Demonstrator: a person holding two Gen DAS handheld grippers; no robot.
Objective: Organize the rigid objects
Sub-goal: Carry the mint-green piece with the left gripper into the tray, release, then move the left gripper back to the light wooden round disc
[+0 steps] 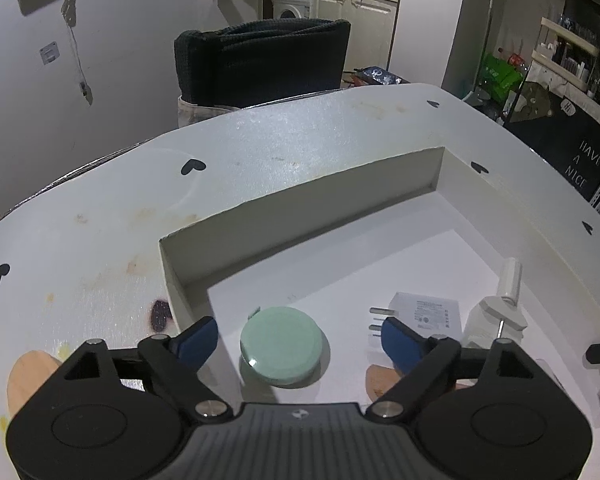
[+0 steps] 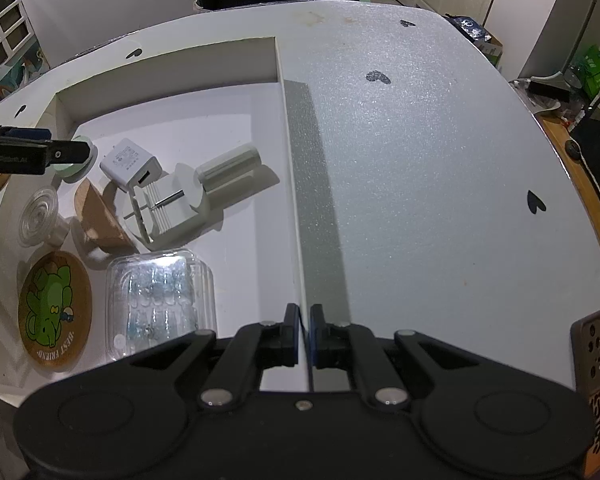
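Speckled white foam table [image 2: 420,140], left gripper [image 1: 296,336] spread above smooth green disc [image 1: 282,350], right gripper [image 2: 305,332] pinching box's thin cardboard wall [image 2: 294,184]

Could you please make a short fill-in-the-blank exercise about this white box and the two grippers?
1. The left gripper has its jaws ____ above the green round case.
2. The right gripper is shut on the ____ of the white box.
3. The cork coaster shows a ____ cartoon animal.
4. The white charger lies ____ the box.

Missing words: open; wall; green; inside
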